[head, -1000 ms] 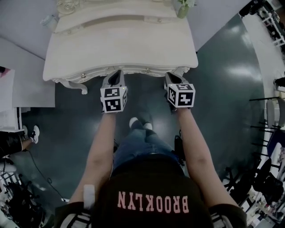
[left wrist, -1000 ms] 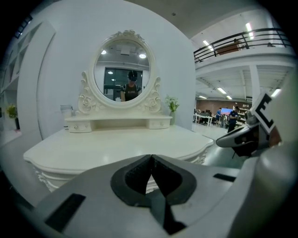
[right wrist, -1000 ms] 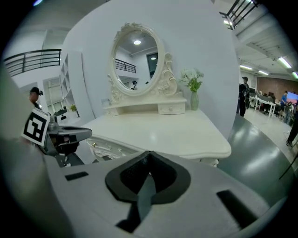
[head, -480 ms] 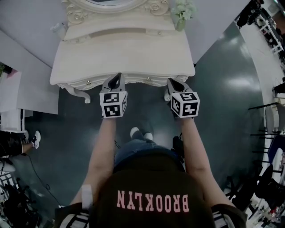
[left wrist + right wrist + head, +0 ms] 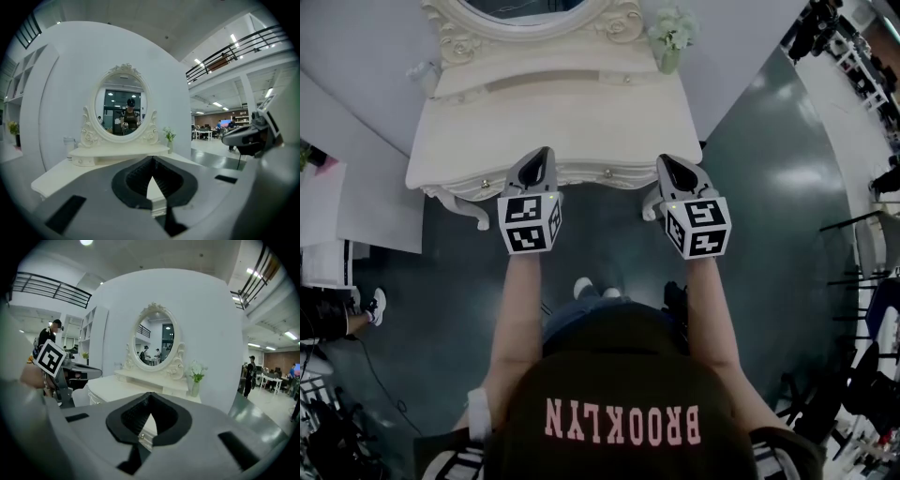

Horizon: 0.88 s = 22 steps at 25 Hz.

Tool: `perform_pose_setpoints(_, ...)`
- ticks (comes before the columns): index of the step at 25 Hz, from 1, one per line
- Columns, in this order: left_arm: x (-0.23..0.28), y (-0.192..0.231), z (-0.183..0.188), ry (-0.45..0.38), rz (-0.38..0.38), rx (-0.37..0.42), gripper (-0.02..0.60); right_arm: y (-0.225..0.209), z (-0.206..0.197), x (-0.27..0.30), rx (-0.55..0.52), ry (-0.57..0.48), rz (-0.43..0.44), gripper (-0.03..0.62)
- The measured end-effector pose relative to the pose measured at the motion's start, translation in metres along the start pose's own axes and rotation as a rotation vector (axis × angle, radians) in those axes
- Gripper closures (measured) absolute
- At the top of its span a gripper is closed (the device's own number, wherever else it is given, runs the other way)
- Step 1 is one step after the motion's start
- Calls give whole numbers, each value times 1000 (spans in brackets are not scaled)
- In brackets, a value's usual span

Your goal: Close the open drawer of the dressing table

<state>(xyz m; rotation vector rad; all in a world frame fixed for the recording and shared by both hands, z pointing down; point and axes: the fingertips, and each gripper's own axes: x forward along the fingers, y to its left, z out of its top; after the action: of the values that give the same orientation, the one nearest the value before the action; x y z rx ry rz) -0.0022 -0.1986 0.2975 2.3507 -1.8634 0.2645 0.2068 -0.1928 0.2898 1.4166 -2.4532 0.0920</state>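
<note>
**Both grippers at the drawer front; closure not confirmed**

Cream dressing table (image 5: 562,112), carved, on a dark glossy floor (image 5: 769,187) against a white wall (image 5: 356,47). Oval mirror (image 5: 520,7) at the back, small vase of flowers (image 5: 667,42) at the back right.

Drawer (image 5: 581,172) in the front face, just under the overhanging tabletop (image 5: 487,131), with small knobs (image 5: 609,173) along that front. Cannot confirm from the head view whether the drawer face sits flush or proud, owing to the overhang.

Left gripper (image 5: 541,153) at the front edge left of centre, right gripper (image 5: 668,161) at the front edge right of centre. Both point at the drawer face, roughly level with each other. Jaws of each pressed together at the tips and pinching nothing, with only the table's pale surface showing through the loop behind the tips.

Judged a rigid wooden drawer, light to moderate in weight, sliding straight in. Liable to skew and jam under a one-sided push. Best handled with no grip at all: closed tips set flat against the face, either side of centre, clear of the knobs. Vase likely to wobble on a hard stop.
</note>
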Motion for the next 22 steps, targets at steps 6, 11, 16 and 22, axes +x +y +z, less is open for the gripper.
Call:
perform_pose_setpoints(6, -7, -4, 44, -70, -34, 24, 577, -3, 45, -12, -53, -88, -25, 598)
perform_pose_setpoints(11, -16, -4, 71, -120, -45, 44, 577, -3, 67, -18, -51, -143, -29, 597)
perform_pose_setpoints(16, -20, -2, 83, -143, -45, 61, 577, -3, 75, -16, -48, -157, -27, 597)
perform_pose_setpoints(22, -22, -4, 89, -159, -56, 71, 577, -1, 84, -19, -55, -180, -29, 599)
